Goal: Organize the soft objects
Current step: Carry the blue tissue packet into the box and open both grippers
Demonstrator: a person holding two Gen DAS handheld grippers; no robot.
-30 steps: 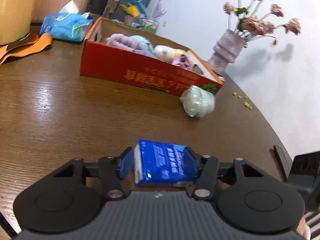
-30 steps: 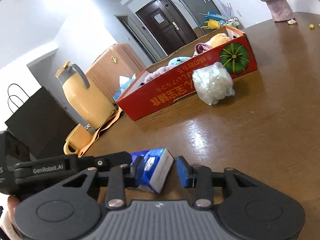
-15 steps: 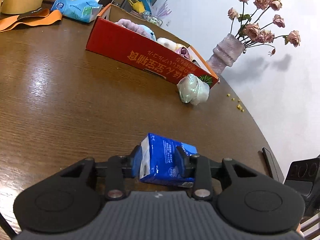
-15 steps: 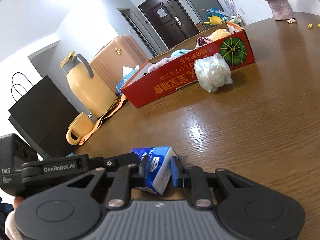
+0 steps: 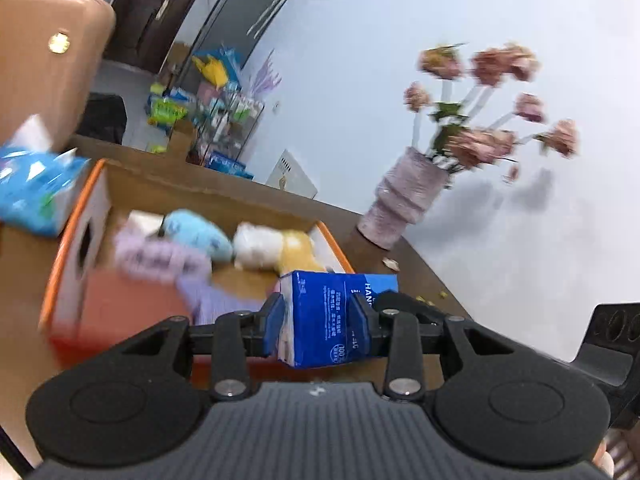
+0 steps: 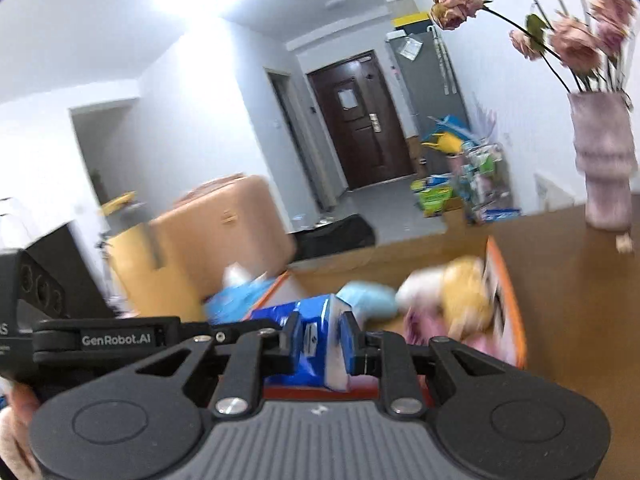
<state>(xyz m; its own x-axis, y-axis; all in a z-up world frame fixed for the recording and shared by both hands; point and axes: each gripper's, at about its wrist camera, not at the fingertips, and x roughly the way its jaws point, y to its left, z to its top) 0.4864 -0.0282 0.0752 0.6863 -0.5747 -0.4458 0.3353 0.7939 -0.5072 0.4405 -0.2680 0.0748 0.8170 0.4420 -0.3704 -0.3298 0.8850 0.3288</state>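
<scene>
Cardboard box [image 5: 208, 190] holds plush toys [image 5: 200, 236]; both hand-held grippers clamp a tissue pack [image 5: 324, 316].

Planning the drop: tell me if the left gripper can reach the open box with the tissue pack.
Probably yes: the left gripper, shut on the blue tissue pack, hangs at the box's open top, nothing between; bare cardboard shows beside the plush toys.

The plush toys [image 5: 208, 240] in the cardboard box [image 5: 72, 256] are smeared by motion blur; the box's front wall is hidden behind the tissue pack [image 5: 328, 320]. The vase [image 6: 604, 168] is cropped at frame edge.
</scene>
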